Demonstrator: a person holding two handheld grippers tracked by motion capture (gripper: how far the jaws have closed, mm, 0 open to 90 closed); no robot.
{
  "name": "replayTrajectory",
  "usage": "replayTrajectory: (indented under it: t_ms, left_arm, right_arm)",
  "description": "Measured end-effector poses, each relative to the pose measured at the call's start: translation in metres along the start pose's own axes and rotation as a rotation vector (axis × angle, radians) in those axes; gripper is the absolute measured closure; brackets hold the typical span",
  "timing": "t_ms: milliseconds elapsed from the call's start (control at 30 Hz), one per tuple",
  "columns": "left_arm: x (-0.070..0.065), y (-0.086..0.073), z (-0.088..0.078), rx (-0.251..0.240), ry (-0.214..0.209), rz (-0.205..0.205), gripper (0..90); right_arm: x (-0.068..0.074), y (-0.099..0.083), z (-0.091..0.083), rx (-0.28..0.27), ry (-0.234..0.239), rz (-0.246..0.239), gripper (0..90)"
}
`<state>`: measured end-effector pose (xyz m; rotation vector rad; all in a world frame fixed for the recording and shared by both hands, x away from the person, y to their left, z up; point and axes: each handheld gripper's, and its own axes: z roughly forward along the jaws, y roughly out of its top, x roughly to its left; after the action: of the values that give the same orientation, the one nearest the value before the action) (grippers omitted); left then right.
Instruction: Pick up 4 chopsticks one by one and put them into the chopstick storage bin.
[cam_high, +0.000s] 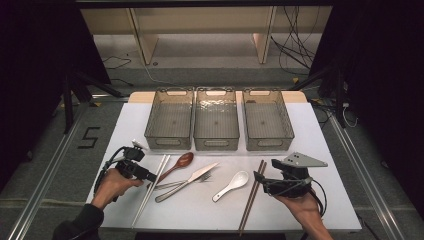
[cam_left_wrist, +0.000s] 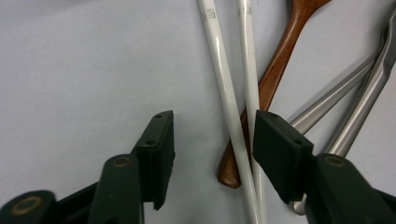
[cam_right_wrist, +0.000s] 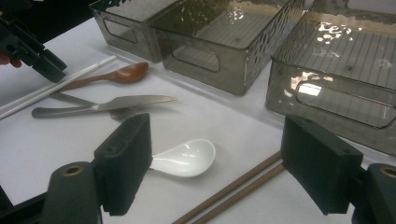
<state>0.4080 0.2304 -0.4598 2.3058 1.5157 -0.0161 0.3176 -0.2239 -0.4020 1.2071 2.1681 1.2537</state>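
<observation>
A pair of white chopsticks (cam_high: 150, 187) lies at the left of the white table top, partly over a brown wooden spoon (cam_high: 179, 163). My left gripper (cam_high: 150, 176) is low over them. In the left gripper view its jaws (cam_left_wrist: 212, 126) stand open astride the white chopsticks (cam_left_wrist: 224, 84), with the right pad close to one stick and the left pad apart. The wooden spoon's handle (cam_left_wrist: 280, 60) runs under the sticks. My right gripper (cam_high: 257, 179) hovers wide open (cam_right_wrist: 217, 140) near the white ceramic spoon (cam_right_wrist: 184, 158) and the brown chopsticks (cam_right_wrist: 243, 186), with nothing held.
A steel knife (cam_high: 187, 181) and a fork (cam_high: 172, 184) lie crossed in the middle, with a white spoon (cam_high: 231, 185) and brown chopsticks (cam_high: 252, 195) to their right. Three smoky plastic bins (cam_high: 170, 120) (cam_high: 216, 120) (cam_high: 267, 120) stand in a row behind.
</observation>
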Motion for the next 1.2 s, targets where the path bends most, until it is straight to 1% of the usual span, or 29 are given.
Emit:
replayTrajectory:
  t_ms: [33, 100, 133, 233, 367, 400, 500, 600, 667, 700, 800, 933, 1000, 1067, 1200]
  left_arm:
    - [0.000, 0.000, 0.001, 0.011, -0.005, -0.001, 51.6]
    - [0.000, 0.000, 0.002, 0.015, -0.010, -0.001, 53.6]
    - [0.000, 0.000, 0.003, 0.025, -0.016, 0.007, 54.6]
    - [-0.001, 0.000, 0.004, 0.037, -0.017, 0.009, 57.7]
    - [-0.001, 0.000, 0.004, 0.057, -0.031, 0.017, 61.9]
    - [-0.001, 0.000, 0.004, 0.057, -0.031, 0.017, 62.9]
    - [-0.002, 0.000, 0.004, 0.064, -0.049, 0.016, 66.5]
    - [-0.001, 0.000, 0.004, 0.067, -0.058, 0.017, 68.1]
    - [0.000, 0.000, 0.004, 0.071, -0.070, 0.019, 71.7]
    - [0.001, 0.000, 0.004, 0.062, -0.076, 0.006, 72.6]
    - [0.004, 0.000, 0.003, 0.058, -0.077, -0.002, 75.7]
    - [0.007, -0.001, 0.003, 0.054, -0.100, -0.018, 78.6]
    - [0.008, 0.000, 0.003, 0.054, -0.097, -0.011, 80.3]
    - [0.009, 0.000, 0.003, 0.047, -0.092, -0.019, 82.1]
    - [0.010, 0.001, 0.003, 0.049, -0.089, -0.013, 82.5]
  right_arm:
    - [0.000, 0.000, 0.000, 0.003, 0.001, -0.004, 25.8]
    - [0.000, 0.000, 0.000, 0.003, 0.001, -0.005, 25.8]
    - [0.000, 0.000, 0.000, 0.002, 0.001, -0.003, 25.8]
    - [0.000, 0.000, 0.000, -0.001, 0.006, 0.000, 25.8]
    - [0.000, 0.000, 0.000, 0.000, 0.005, -0.001, 25.8]
    - [0.000, 0.000, 0.000, 0.000, 0.005, -0.001, 25.8]
    - [0.000, 0.000, 0.000, 0.001, 0.005, -0.001, 25.8]
    - [0.000, 0.000, 0.000, 0.000, 0.004, -0.001, 25.9]
    - [0.000, 0.000, 0.000, 0.001, 0.003, 0.000, 25.9]
    - [0.000, 0.000, 0.000, 0.001, 0.003, -0.001, 25.9]
    - [0.000, 0.000, 0.000, -0.001, 0.004, -0.001, 25.9]
    - [0.000, 0.000, 0.000, 0.000, 0.005, -0.001, 25.9]
    - [0.000, 0.000, 0.000, 0.000, 0.005, -0.001, 25.9]
    - [0.000, 0.000, 0.000, 0.000, 0.004, -0.001, 25.9]
    - [0.000, 0.000, 0.000, 0.000, 0.006, -0.002, 25.9]
